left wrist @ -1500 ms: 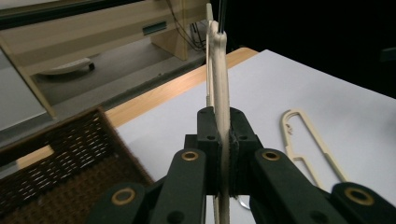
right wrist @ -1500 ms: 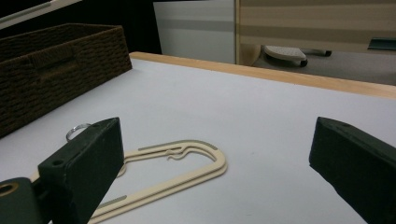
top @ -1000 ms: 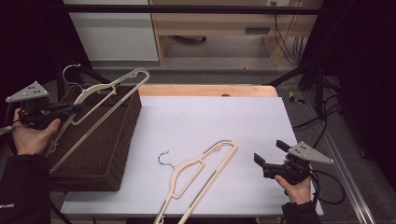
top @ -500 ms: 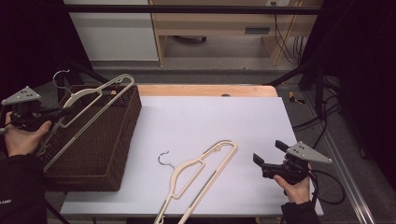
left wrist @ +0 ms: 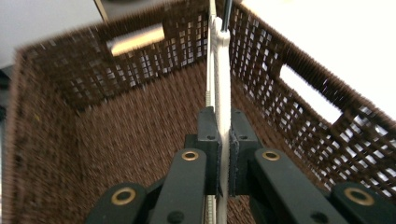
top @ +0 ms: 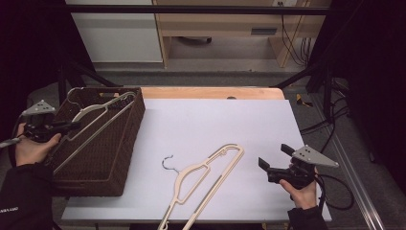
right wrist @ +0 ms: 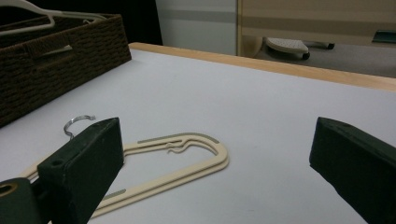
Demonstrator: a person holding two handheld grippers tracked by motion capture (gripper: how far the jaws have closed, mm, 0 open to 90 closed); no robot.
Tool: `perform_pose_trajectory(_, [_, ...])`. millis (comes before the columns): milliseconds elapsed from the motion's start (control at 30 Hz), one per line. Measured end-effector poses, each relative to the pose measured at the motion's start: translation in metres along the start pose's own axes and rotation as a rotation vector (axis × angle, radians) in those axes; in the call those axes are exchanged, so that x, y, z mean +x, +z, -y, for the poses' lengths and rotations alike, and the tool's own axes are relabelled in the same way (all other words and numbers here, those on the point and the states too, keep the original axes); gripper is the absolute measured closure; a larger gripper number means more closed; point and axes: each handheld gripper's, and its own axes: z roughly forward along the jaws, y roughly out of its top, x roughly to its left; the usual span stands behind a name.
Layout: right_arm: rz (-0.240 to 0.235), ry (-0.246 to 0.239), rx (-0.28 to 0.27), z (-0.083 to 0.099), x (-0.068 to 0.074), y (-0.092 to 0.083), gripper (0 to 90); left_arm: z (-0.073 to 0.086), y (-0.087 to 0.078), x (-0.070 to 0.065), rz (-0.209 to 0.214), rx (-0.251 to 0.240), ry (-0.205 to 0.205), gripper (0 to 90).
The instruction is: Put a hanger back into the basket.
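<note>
Two hangers (top: 98, 122) (top: 203, 179) — one basket (top: 122, 158)

Even overhead light leaves the desk (top: 215, 124) pale and bright against a dark surround with only faint shadows, while the left gripper view smears the basket (left wrist: 93, 135) with motion blur and the right gripper view stays fairly sharp.

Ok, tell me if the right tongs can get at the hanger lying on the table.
Probably yes: the right tongs stand open, and only bare table lies between them and the cream hanger, flat and untouched.
</note>
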Motion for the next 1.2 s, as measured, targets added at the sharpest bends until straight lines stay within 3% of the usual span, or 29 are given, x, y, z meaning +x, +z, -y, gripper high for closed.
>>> perform_pose_trajectory(233, [-0.017, -0.010, 0.002, -0.004, 0.006, 0.006, 3.4, 0.015, 0.022, 0.001, -0.012, 0.068, -0.029, 85.2])
perform_pose_trajectory(433, [-0.030, -0.012, 0.009, -0.007, 0.010, 0.012, 3.4, 0.022, 0.023, 0.005, -0.041, 0.105, -0.072, 81.5])
perform_pose_trajectory(533, [-0.027, -0.014, 0.010, -0.009, 0.012, 0.015, 3.5, 0.023, 0.016, 0.007, -0.049, 0.079, -0.106, 76.1])
perform_pose_trajectory(633, [-0.031, -0.019, 0.004, -0.012, 0.014, 0.016, 3.6, 0.022, 0.006, 0.007, -0.075, 0.041, -0.128, 71.3])
perform_pose_trajectory(700, [-0.036, -0.022, -0.007, -0.015, 0.016, 0.017, 3.7, 0.022, -0.001, 0.006, -0.093, 0.004, -0.149, 60.7])
perform_pose_trajectory(733, [-0.036, -0.022, -0.007, -0.015, 0.016, 0.017, 3.7, 0.022, -0.005, 0.004, -0.111, -0.016, -0.161, 60.7])
perform_pose_trajectory(800, [-0.037, -0.021, -0.011, -0.017, 0.017, 0.018, 3.8, 0.022, -0.013, -0.002, -0.148, -0.068, -0.179, 52.5])
perform_pose_trajectory(900, [-0.041, -0.023, -0.010, -0.019, 0.019, 0.020, 3.9, 0.021, -0.023, -0.012, -0.163, -0.151, -0.201, 44.3])
perform_pose_trajectory(1033, [-0.042, -0.029, -0.012, -0.021, 0.021, 0.022, 4.0, 0.019, -0.034, -0.032, -0.135, -0.236, -0.178, 38.4])
perform_pose_trajectory(1200, [-0.045, -0.027, -0.015, -0.022, 0.022, 0.024, 4.1, 0.016, -0.039, -0.068, -0.083, -0.317, -0.134, 24.9])
